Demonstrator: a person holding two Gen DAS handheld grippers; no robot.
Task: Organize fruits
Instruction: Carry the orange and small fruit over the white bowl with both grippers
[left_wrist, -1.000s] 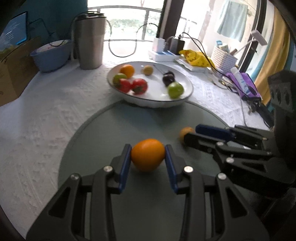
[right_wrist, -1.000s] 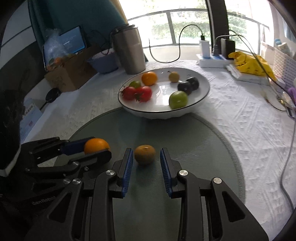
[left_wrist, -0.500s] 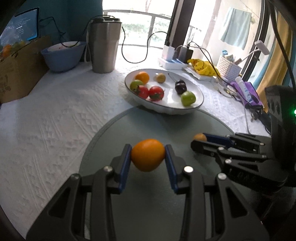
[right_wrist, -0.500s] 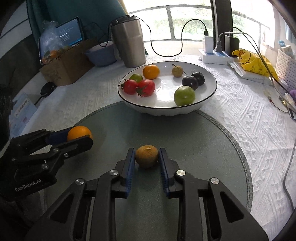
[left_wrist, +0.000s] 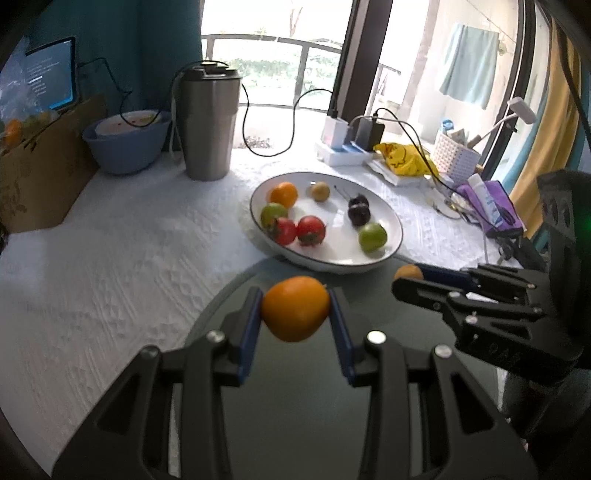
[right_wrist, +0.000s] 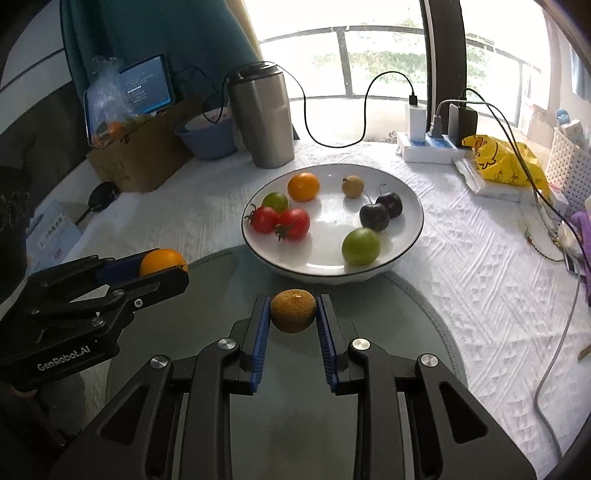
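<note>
My left gripper (left_wrist: 295, 314) is shut on an orange (left_wrist: 295, 308) and holds it above the round grey mat (left_wrist: 295, 406); the orange also shows in the right wrist view (right_wrist: 162, 261). My right gripper (right_wrist: 293, 314) is shut on a small brown fruit (right_wrist: 293, 310), lifted over the mat (right_wrist: 295, 424) just in front of the white plate (right_wrist: 410, 206). The plate (left_wrist: 391, 218) holds an orange, a brown fruit, green fruits, red tomatoes and dark plums.
A steel tumbler (right_wrist: 262, 118) and a blue bowl (right_wrist: 210, 138) stand behind the plate. A cardboard box (right_wrist: 144, 155) is at the back left. A power strip (right_wrist: 428, 147), yellow bag (right_wrist: 502, 162), white basket (right_wrist: 569, 166) and cables lie to the right.
Both grippers have closed on their fruits and lifted them off the mat, rising and moving toward the plate.
</note>
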